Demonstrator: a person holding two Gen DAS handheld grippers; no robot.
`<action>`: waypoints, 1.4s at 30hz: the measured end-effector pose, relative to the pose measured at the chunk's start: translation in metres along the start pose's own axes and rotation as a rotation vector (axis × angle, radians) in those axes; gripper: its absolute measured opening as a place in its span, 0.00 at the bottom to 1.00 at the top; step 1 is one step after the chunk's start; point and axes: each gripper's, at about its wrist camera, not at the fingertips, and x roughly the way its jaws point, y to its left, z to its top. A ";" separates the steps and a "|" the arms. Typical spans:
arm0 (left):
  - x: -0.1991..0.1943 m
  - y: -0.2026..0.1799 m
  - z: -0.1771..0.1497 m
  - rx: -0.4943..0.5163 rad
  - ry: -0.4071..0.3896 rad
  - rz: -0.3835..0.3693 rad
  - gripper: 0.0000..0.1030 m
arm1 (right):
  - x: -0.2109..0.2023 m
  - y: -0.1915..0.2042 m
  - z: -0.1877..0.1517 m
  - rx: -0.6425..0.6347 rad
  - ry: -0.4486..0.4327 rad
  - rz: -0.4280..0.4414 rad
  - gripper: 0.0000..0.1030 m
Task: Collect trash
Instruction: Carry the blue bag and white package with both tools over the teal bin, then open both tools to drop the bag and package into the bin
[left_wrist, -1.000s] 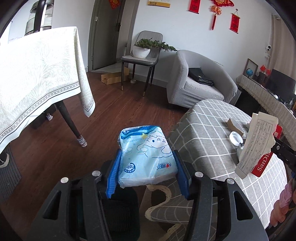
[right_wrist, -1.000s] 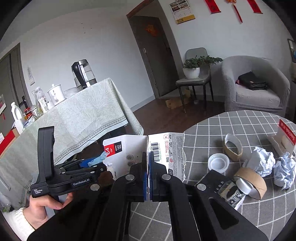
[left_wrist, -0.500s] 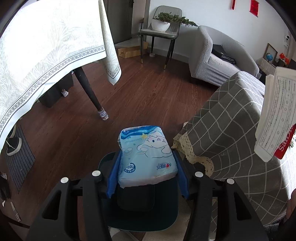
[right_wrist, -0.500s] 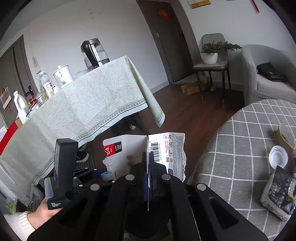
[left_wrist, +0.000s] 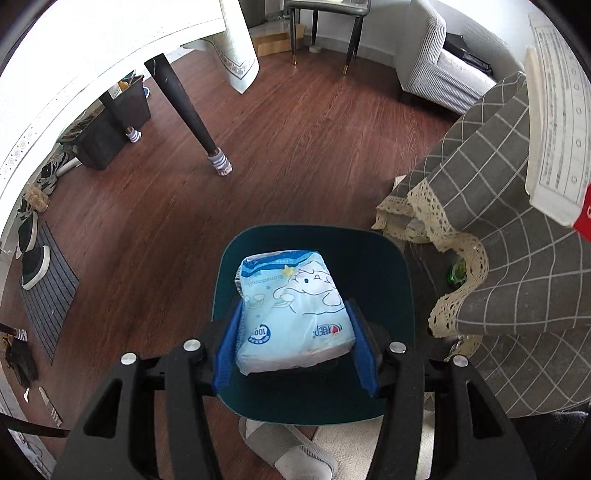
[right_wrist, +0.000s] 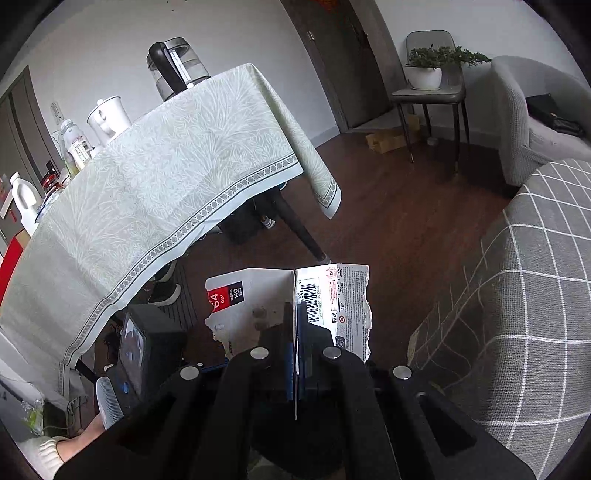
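one tissue pack (left_wrist: 295, 314), one torn card (right_wrist: 291, 299) — one bin (left_wrist: 391, 266)

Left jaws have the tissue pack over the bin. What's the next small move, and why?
Probably open the left gripper and drop it. The blue tissue pack is clamped between the pads and sits directly above the dark green bin, well inside its rim, so it should fall in.

We cannot see inside the dark bin (left_wrist: 391, 280): the tissue pack (left_wrist: 291, 314) covers its middle, blocking any contents.
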 end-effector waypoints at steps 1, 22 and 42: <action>0.003 0.001 -0.002 0.004 0.014 0.004 0.55 | 0.004 0.001 -0.001 0.001 0.008 -0.001 0.02; -0.027 0.029 -0.008 -0.035 -0.075 0.004 0.64 | 0.084 0.009 -0.026 -0.004 0.195 -0.064 0.02; -0.126 0.055 0.015 -0.178 -0.383 -0.096 0.46 | 0.153 0.020 -0.097 -0.087 0.463 -0.140 0.04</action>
